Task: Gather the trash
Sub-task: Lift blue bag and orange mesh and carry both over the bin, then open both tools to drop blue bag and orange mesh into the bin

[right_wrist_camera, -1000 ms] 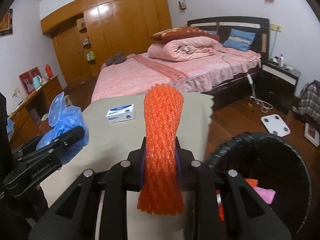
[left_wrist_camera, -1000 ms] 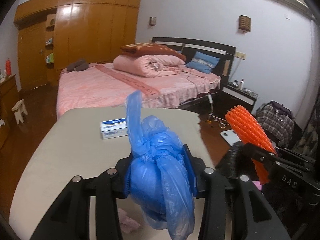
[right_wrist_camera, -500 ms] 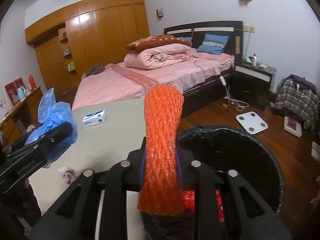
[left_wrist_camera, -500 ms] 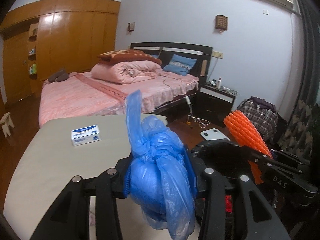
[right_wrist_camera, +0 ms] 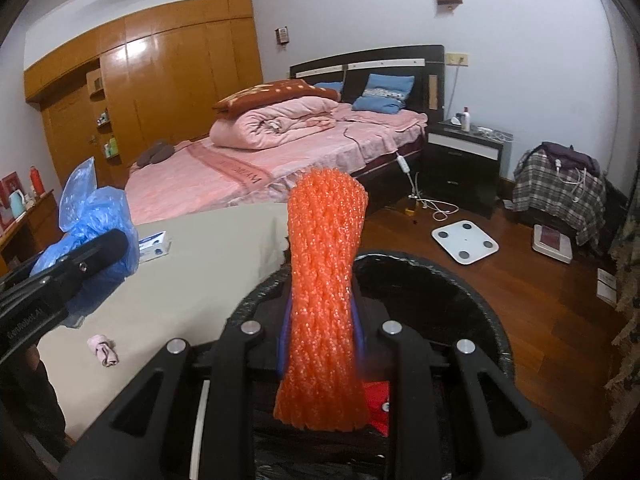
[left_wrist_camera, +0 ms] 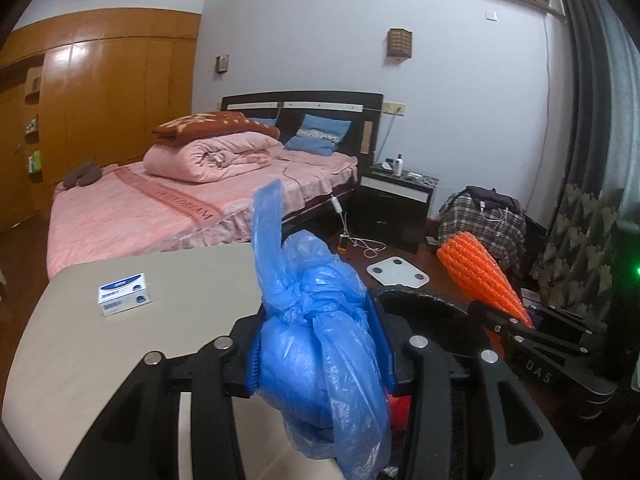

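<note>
The orange foam net stands nearly upright between the fingers of the right gripper, which pinch it at about its middle; its long axis runs from the frayed lower end, hanging over the mouth of the black bin, up to the open top end that points at the ceiling and leans slightly away from the camera. The knotted blue plastic bag is squeezed across its bulging body by the left gripper, its loose tail pointing straight up, so its long axis is upright too. It hangs at the tabletop's edge, just beside the bin rim.

The step in hand looks like the drop into the bin. To do it well, the net's lower end should be well inside the rim before the fingers part, since so light a piece could catch on the edge. The bag probably needs carrying further over the opening first.

On the tabletop lie a small white-and-blue box and a crumpled pink scrap, not yet collected.
</note>
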`<state>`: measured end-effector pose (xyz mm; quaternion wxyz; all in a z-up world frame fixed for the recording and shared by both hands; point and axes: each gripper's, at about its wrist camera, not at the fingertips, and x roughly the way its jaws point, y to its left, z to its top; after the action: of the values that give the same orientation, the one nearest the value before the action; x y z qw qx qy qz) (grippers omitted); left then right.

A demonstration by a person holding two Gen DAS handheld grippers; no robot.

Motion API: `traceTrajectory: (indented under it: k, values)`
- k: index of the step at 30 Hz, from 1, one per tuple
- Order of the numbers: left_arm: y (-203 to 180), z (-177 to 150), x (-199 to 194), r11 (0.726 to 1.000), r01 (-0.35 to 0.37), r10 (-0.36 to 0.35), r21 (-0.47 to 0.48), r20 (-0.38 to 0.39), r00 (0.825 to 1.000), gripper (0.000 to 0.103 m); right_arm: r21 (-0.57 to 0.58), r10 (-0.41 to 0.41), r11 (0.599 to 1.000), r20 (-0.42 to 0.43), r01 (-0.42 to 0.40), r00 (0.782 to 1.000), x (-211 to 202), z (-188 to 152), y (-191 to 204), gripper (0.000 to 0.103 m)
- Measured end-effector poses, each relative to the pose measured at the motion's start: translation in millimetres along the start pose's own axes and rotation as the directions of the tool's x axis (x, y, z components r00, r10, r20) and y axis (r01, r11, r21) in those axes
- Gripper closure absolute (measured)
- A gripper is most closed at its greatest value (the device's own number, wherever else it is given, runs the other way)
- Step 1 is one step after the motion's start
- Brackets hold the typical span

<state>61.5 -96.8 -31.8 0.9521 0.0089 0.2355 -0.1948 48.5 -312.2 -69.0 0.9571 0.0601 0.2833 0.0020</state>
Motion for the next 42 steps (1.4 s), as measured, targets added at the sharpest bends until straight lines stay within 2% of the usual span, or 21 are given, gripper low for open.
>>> traceTrajectory:
  k: [15,28,38,42]
  values:
    - [-46,-1,37,0.994,0.087,-0.085,0.063,-0.029,0.996,0.059,0.045,-0.078,0.996,-0.029,0.079,0.997,1,-15,-39,0.080]
    - [-71,-15,78,0.988,0.133,-0.126,0.083,-0.085,0.988,0.059,0.044,-0.082,0.995,-0.065,0.085,0.995,21,-23,-62,0.080]
    - [-77,-24,110,0.986,0.146,-0.134,0.082,-0.131,0.982,0.059,0.051,-0.087,0.994,-0.098,0.093,0.991,41,-31,-74,0.079]
    - [-73,-29,122,0.985,0.161,-0.149,0.064,-0.160,0.976,0.056,0.038,-0.096,0.994,-0.114,0.100,0.989,50,-35,-77,0.074]
